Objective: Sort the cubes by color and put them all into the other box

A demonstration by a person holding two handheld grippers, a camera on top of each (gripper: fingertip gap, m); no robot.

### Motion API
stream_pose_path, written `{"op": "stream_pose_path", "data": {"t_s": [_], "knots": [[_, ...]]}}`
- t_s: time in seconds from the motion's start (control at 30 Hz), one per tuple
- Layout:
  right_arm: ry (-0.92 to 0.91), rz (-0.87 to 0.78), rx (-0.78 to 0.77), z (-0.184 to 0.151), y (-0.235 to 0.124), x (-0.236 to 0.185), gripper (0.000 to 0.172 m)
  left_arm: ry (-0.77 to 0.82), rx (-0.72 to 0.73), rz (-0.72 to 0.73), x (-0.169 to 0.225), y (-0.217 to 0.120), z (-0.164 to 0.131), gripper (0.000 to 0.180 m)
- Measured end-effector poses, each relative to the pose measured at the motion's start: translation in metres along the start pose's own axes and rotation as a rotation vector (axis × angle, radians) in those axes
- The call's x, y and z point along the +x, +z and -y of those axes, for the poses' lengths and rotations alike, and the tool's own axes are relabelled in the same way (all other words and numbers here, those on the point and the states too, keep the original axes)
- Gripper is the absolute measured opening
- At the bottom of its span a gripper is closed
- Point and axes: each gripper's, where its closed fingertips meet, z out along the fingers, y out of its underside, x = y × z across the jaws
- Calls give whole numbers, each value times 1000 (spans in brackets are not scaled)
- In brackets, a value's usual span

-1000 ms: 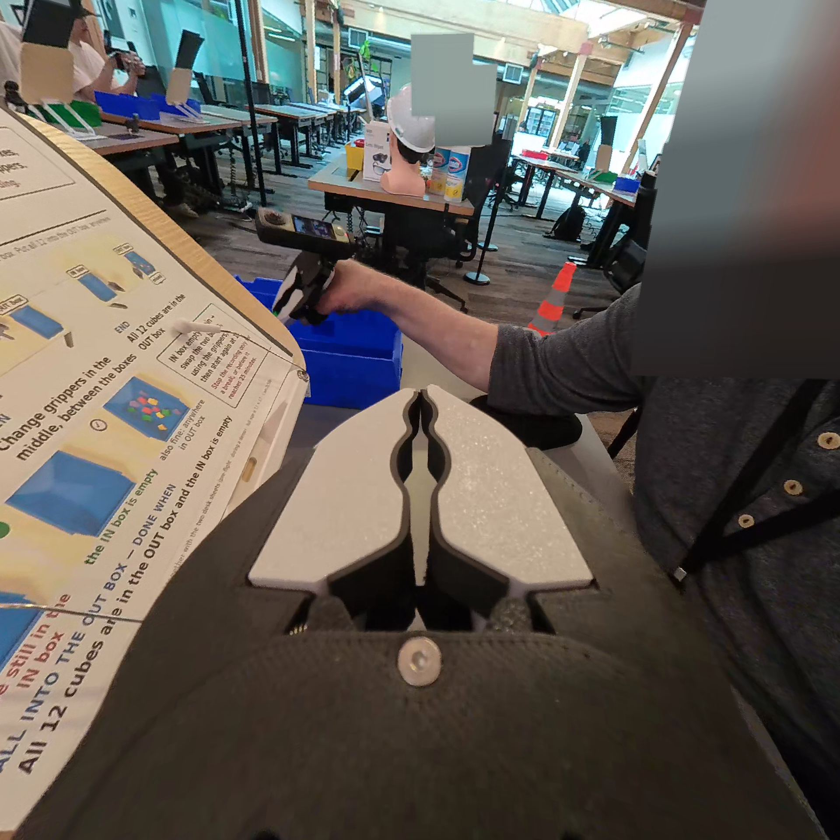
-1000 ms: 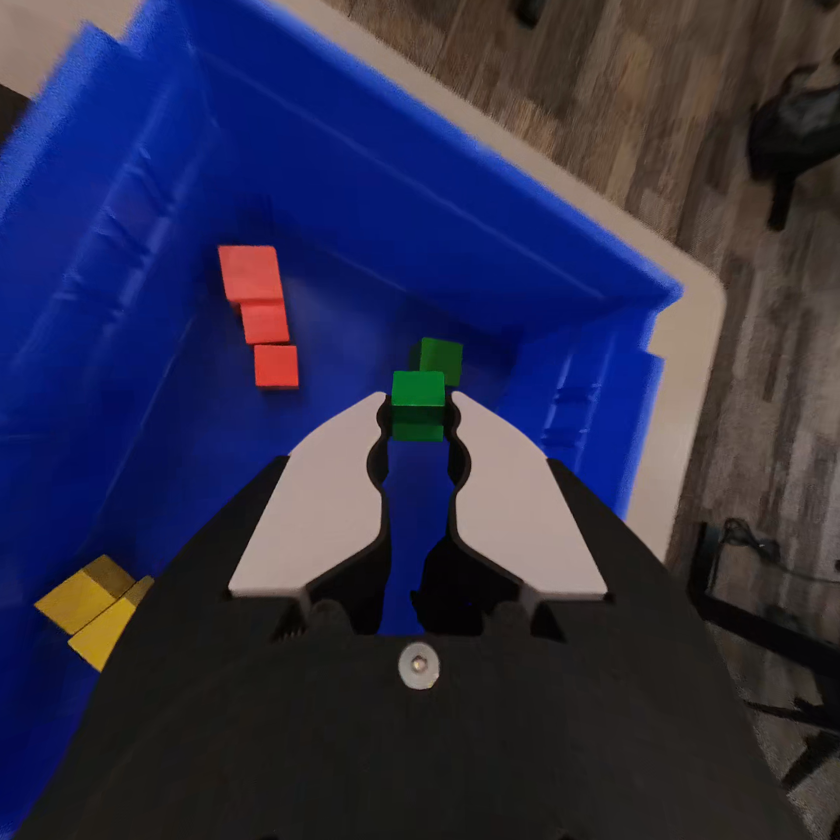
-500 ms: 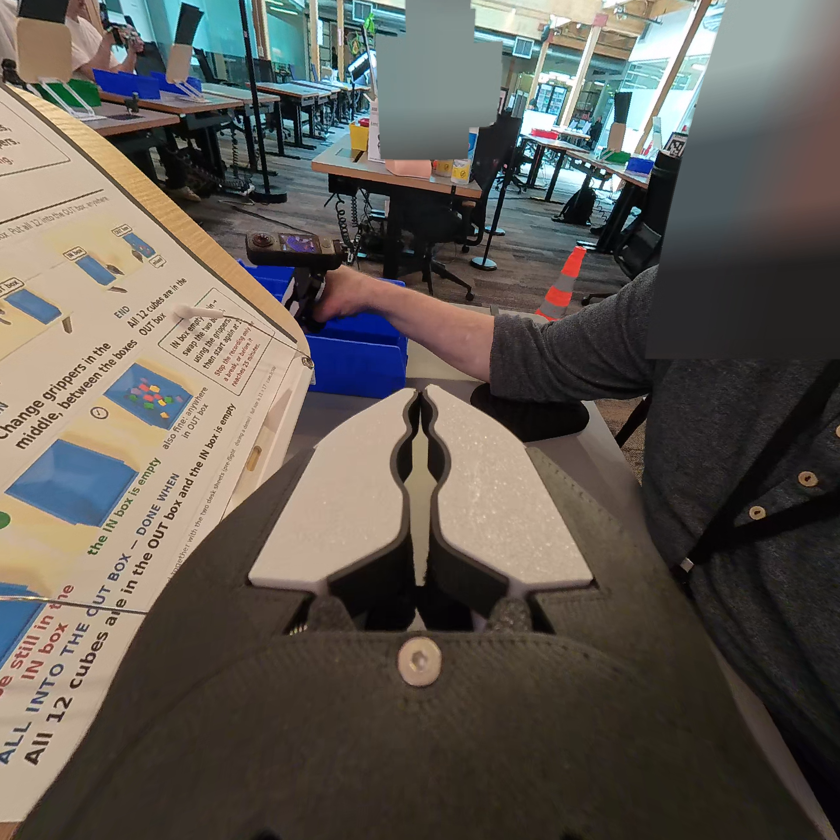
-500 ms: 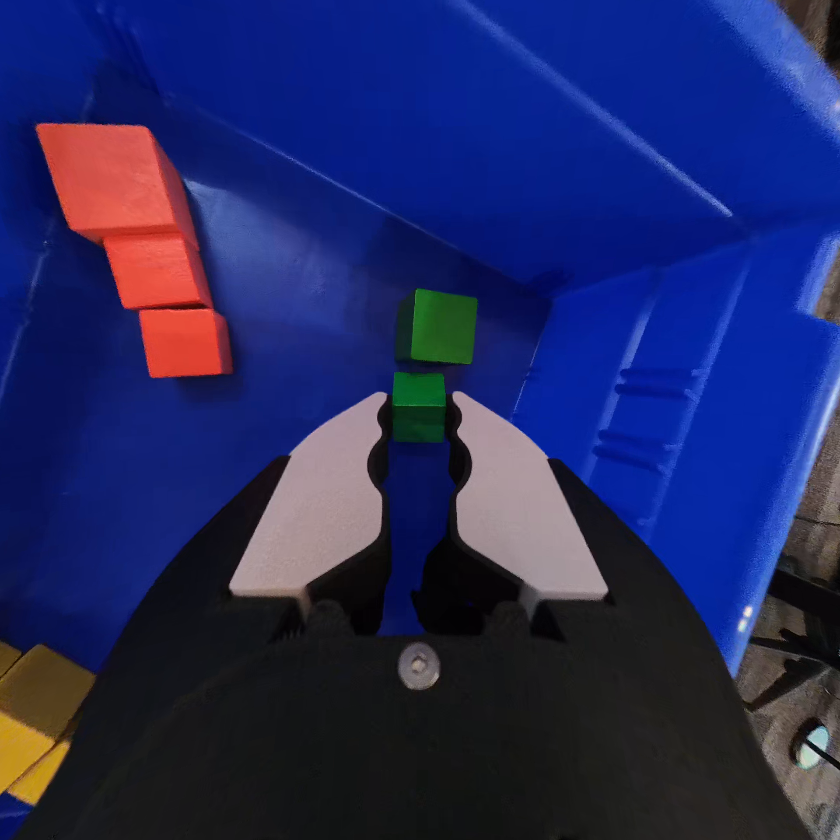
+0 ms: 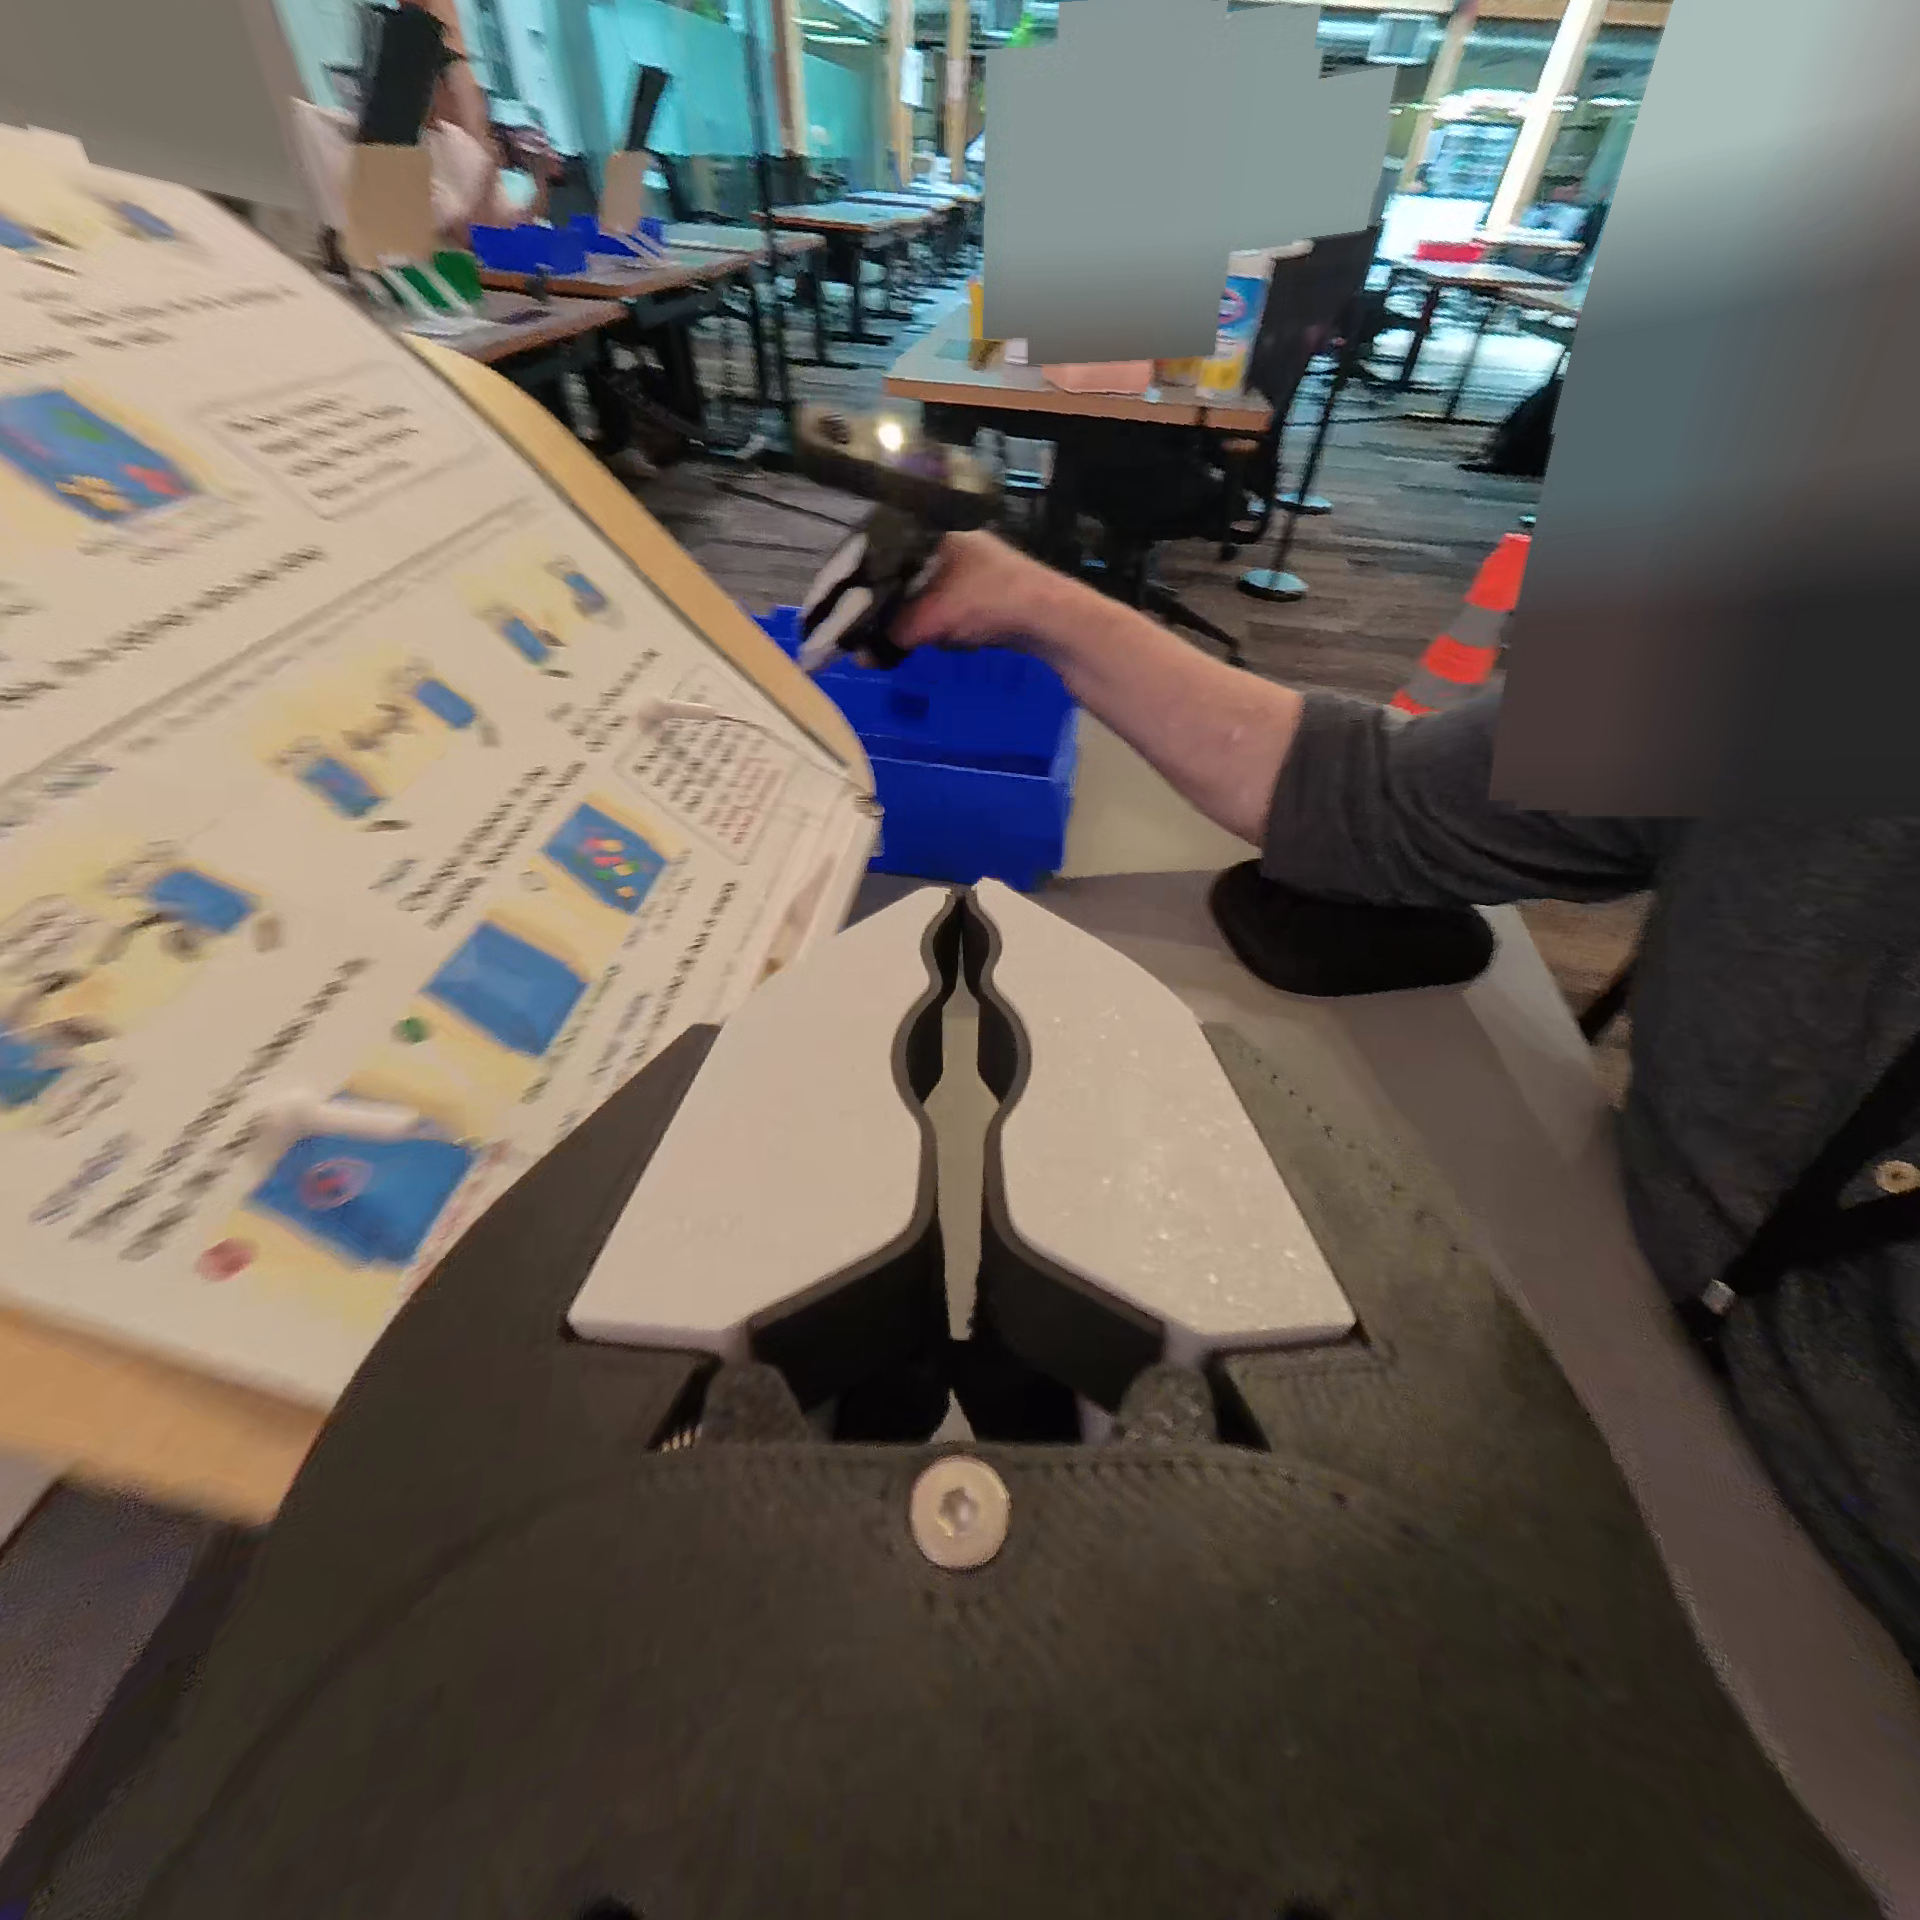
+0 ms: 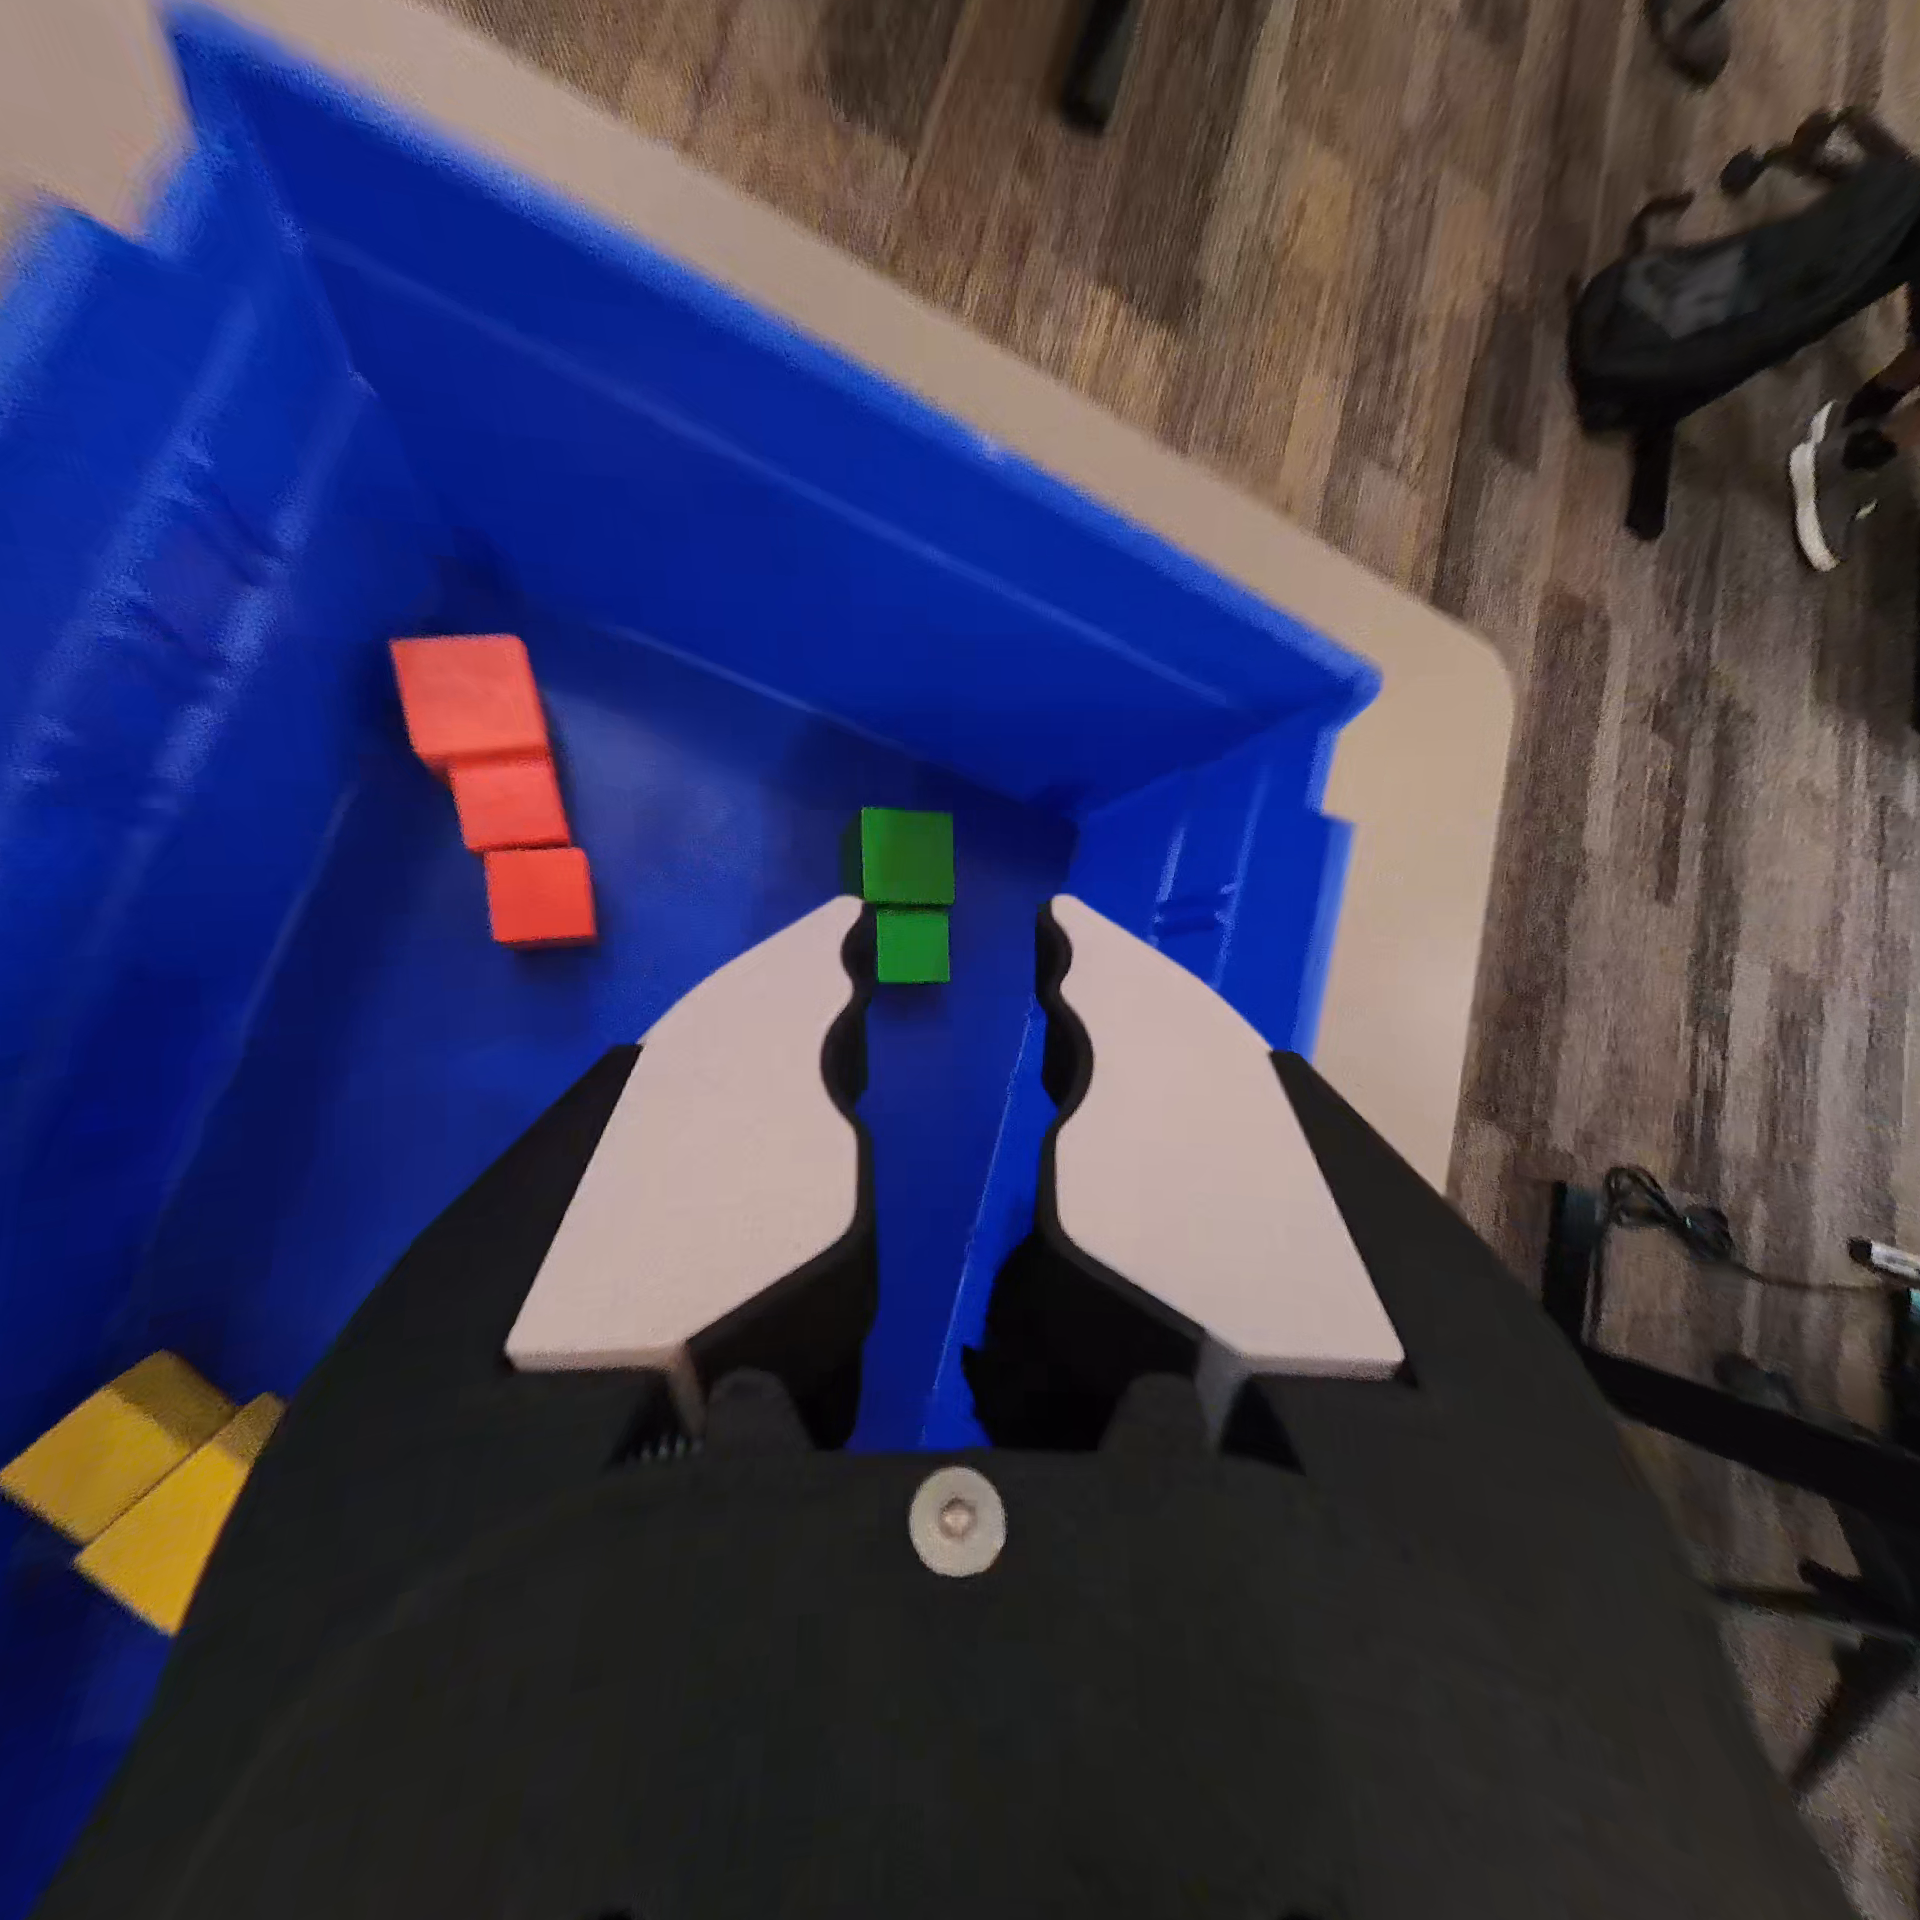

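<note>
The right gripper (image 6: 945, 914) hangs spread over the box (image 6: 727, 499), nothing pinched; a green cube (image 6: 912, 943) lies on the floor touching a second green cube (image 6: 906, 854). The left gripper (image 5: 964, 902) is pressed together on nothing. A careless sweep might knock the greens toward the red cubes (image 6: 509, 790), mixing colours.

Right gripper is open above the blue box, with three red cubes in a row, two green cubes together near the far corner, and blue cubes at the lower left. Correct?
Not quite. The cubes at lower left are yellow cubes, not blue, as the right wrist view shows. The rest holds: right gripper open over the blue box, three red cubes, two green cubes.
</note>
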Motion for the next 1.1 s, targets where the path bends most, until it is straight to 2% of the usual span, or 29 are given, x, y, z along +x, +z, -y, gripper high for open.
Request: {"op": "stream_pose_path", "data": {"t_s": [0.1,0.2,0.3,0.43,0.5,0.63,0.77,0.87,0.93,1.1], "knots": [[2,3,120,26,-29,-1,25,15,7,189,-33,-37,3,2],[-26,-13,198,45,-51,-6,24,15,-23,430,-77,-85,-7,8],[-57,-12,227,54,-59,-16,25,-36,-72,627,-118,-132,-31,14],[-97,-3,244,62,-61,-30,24,-143,-138,749,-159,-168,-75,18],[-110,-2,246,64,-60,-35,23,-187,-196,768,-175,-174,-103,17],[-129,12,247,67,-59,-45,23,-340,-408,781,-200,-174,-175,28],[-148,24,237,67,-55,-52,23,-436,-545,767,-213,-161,-228,36],[-163,34,235,68,-54,-58,23,-485,-705,789,-215,-161,-265,41],[-174,41,233,68,-53,-62,23,-484,-795,846,-220,-169,-280,40],[-207,46,239,72,-53,-72,23,-566,-805,799,-217,-160,-297,32]]}}
